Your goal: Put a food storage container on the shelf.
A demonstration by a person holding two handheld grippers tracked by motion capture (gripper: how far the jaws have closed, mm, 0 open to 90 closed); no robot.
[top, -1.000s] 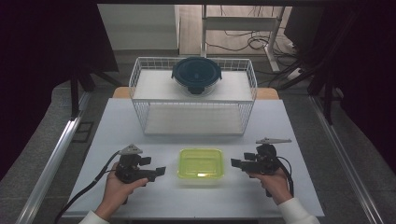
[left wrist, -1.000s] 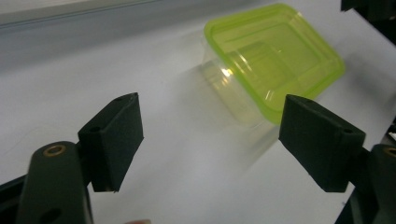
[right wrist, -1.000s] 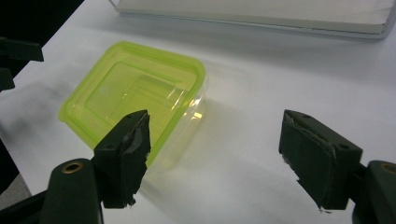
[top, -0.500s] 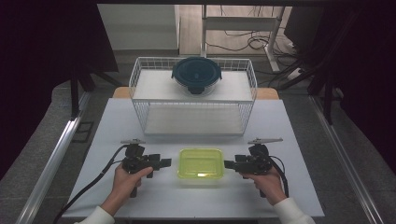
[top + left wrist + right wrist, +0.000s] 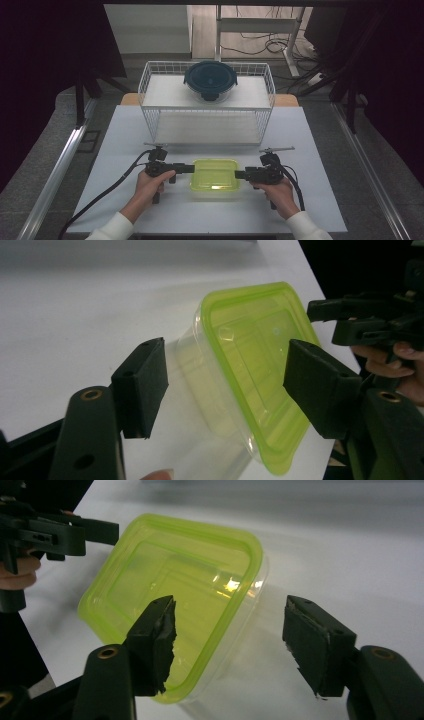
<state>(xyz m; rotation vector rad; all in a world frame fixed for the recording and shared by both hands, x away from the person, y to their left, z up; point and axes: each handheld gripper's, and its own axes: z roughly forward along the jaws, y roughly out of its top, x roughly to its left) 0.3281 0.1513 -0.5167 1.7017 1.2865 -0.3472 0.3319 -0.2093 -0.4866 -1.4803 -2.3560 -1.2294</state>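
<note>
Green-lidded container (image 5: 215, 175) sits on the near middle of the white table (image 5: 310, 150), lid on, upright. Well beyond it at the far edge stands a white wire basket (image 5: 150, 95) with a dark round lidded bowl (image 5: 210, 80) resting on its top.

Change over the last second: both hands have come inward from either side of the container. A second ago each gripper stood clearly apart from it, angled; now both lie level and point straight at its short ends. Left gripper (image 5: 189, 168) tip is at the left end, right gripper (image 5: 240, 174) tip at the right end.

Jaws: both pairs have just been closing, and each still stands partly open. In the left gripper view the left gripper (image 5: 225, 385) has the container's end (image 5: 250, 375) between its pads with a gap visible on both sides; no pad presses yet. Likewise the right gripper (image 5: 230, 640) in its own view: lid corner (image 5: 175, 590) sits between the pads, daylight on the right-hand side, the left-hand pad over the lid rim, contact not clear.

Reading: this looks like the set-up for a two-handed pinch on opposite ends, either to lift the container or to steady the body and work the lid. Grasp not yet made; jaws need to narrow further.
</note>
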